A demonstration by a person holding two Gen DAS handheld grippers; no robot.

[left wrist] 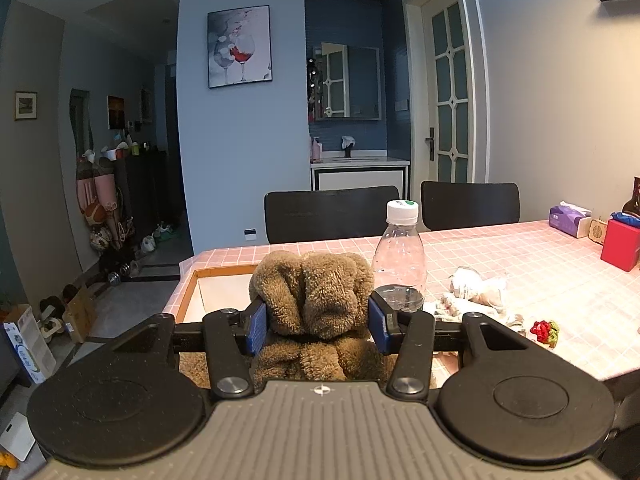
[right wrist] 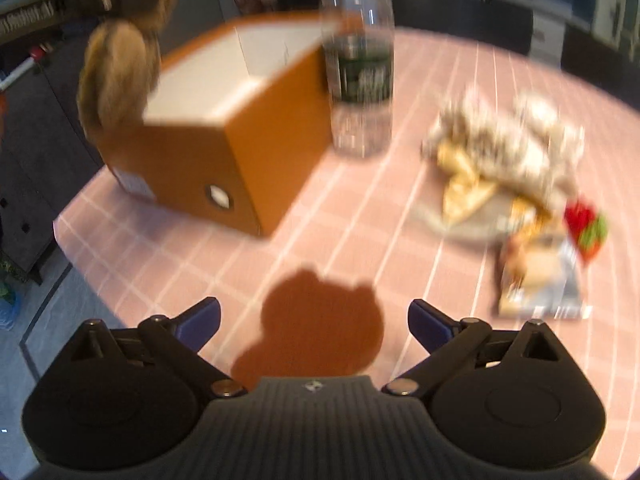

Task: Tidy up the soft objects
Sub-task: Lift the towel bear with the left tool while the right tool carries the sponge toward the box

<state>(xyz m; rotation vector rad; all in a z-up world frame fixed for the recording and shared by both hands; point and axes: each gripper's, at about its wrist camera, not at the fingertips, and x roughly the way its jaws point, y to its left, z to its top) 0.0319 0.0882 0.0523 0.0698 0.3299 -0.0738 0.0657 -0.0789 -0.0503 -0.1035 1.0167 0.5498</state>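
My left gripper (left wrist: 318, 322) is shut on a brown fluffy cloth (left wrist: 316, 296), its blue pads pressed into both sides. It holds the cloth in the air beside an orange box with a white inside (left wrist: 224, 288). The right wrist view, blurred, shows the cloth (right wrist: 116, 64) hanging at the box's left edge (right wrist: 200, 148). My right gripper (right wrist: 314, 322) is open and empty above the pink checked table (right wrist: 200, 256). A pale crumpled cloth pile (right wrist: 504, 144) lies on the table to the right, also in the left wrist view (left wrist: 476, 288).
A clear plastic bottle (left wrist: 400, 256) stands right of the box. A small red and green knitted piece (right wrist: 586, 224) and a flat packet (right wrist: 540, 280) lie near the pile. A tissue pack (left wrist: 568, 220) and red box (left wrist: 622, 244) sit far right. Two black chairs (left wrist: 332, 212) stand behind the table.
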